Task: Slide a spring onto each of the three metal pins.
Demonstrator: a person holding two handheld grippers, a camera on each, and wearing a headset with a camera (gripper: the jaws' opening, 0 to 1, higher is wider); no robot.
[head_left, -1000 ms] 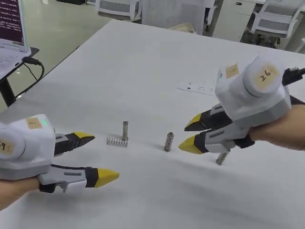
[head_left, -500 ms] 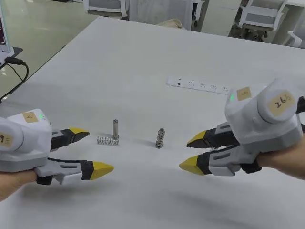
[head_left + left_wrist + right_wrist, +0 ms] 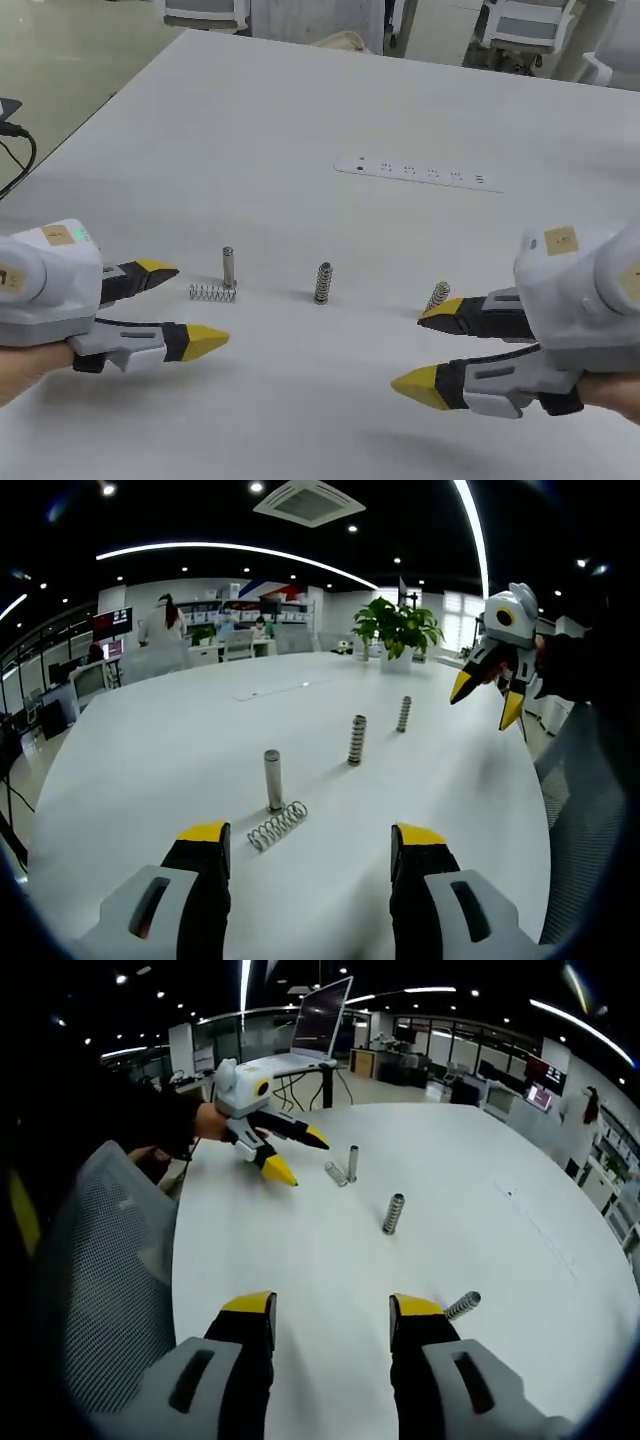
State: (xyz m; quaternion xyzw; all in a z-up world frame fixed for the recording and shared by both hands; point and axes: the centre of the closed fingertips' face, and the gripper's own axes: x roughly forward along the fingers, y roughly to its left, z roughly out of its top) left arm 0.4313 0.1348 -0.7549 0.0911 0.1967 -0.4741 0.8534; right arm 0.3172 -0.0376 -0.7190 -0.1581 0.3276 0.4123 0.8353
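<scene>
I am working at one white table (image 3: 300,130), the biggest thing here. I hold two grippers over its near edge. My left gripper (image 3: 198,304) hovers low at the left with its jaws spread apart and nothing between them. My right gripper (image 3: 408,348) hovers at the right, also spread wide and carrying nothing. The two are well apart, with the work between them.

Farther back on the table lies one white power strip (image 3: 417,172), set well behind everything else.

I count three metal pins in a loose row. The bare pin (image 3: 228,267) stands upright nearest my left gripper. The middle pin (image 3: 323,283) stands upright with a spring wound around it. The third pin (image 3: 437,296) leans at a tilt just beside my right gripper's upper jaw tip, and it also wears a spring.

That makes three springs in all: two on pins, and one loose spring (image 3: 212,292) lying flat on its side at the foot of the bare pin, just ahead of my left jaws.
</scene>
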